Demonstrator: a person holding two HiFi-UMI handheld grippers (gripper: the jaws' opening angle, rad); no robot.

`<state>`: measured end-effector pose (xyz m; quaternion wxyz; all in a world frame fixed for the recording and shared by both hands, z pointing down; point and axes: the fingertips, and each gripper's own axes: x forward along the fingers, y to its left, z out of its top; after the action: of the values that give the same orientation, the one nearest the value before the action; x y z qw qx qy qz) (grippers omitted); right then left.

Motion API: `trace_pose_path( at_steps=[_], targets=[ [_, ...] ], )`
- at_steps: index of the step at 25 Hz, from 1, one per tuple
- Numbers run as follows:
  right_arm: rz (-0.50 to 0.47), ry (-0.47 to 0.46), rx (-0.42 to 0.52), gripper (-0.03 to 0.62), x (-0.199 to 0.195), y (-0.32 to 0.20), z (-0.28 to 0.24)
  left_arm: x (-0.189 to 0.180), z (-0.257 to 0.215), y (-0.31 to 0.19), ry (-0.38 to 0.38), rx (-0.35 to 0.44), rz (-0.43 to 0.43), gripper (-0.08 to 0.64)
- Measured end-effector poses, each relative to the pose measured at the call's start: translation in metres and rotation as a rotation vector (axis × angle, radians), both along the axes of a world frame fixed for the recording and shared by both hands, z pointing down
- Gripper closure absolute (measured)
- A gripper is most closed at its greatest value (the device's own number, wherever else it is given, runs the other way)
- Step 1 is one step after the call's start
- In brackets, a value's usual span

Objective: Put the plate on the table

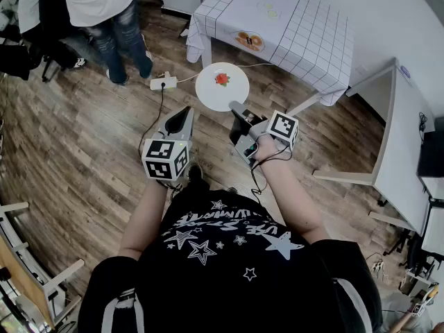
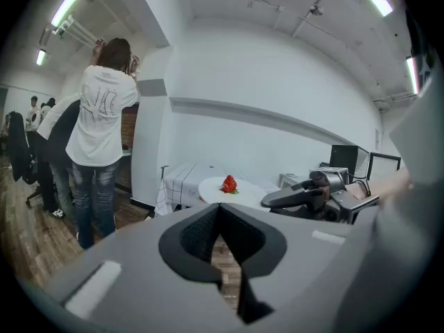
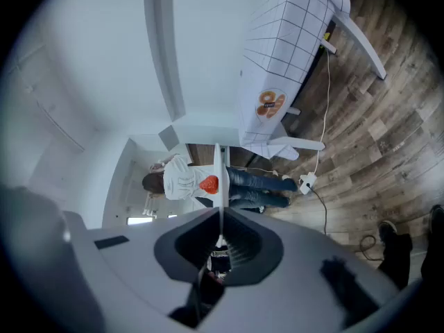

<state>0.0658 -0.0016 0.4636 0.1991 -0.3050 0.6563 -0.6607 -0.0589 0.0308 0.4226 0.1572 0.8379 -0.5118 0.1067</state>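
Plate: the white, round plate hangs in the air over the wood floor. You hold it by its near rim, just short of the desk's near corner. It touches neither the desk nor the floor.
Strawberry: one red strawberry sits near the middle of the plate.
Right tongs: your right tongs are clamped on the plate's near edge. In the right gripper view the plate runs edge-on as a thin white line, straight out from between the jaws of the tongs. The strawberry shows on its left side.
Left tongs: your left tongs are closed tip to tip with nothing between them. They sit beside the right tongs, near the plate but apart from it. In the left gripper view the plate looks roughly level, ahead of the tongs and slightly to the right, with the strawberry on top.
Desk: the desk stands beyond the plate under a white cloth with a dark grid. A round patch showing orange slices lies near its near edge.
Floor: a white power strip with its cable lies left of the plate.
Person: someone in jeans and a white top stands at the far left, back turned to you.
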Motion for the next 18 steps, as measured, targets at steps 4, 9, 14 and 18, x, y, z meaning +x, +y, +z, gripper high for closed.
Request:
trace_pose_path(
  at_steps=[4, 9, 14, 18],
  targets=[
    [0.004, -0.012, 0.022, 0.570, 0.010, 0.009, -0.004, 0.012, -0.001, 0.013, 0.004, 0.005, 0.008, 0.551],
    [-0.005, -0.001, 0.021, 0.569, 0.015, 0.022, -0.007, 0.014, -0.003, 0.025, 0.014, 0.010, -0.006, 0.551],
    [-0.002, -0.006, 0.040, 0.569, 0.017, 0.029, -0.012, 0.015, -0.007, 0.032, 0.018, 0.024, -0.010, 0.551],
    [-0.004, -0.014, 0.051, 0.569, 0.016, 0.030, -0.014, 0.015, -0.010, 0.032, 0.019, 0.035, -0.011, 0.551]
  ],
)
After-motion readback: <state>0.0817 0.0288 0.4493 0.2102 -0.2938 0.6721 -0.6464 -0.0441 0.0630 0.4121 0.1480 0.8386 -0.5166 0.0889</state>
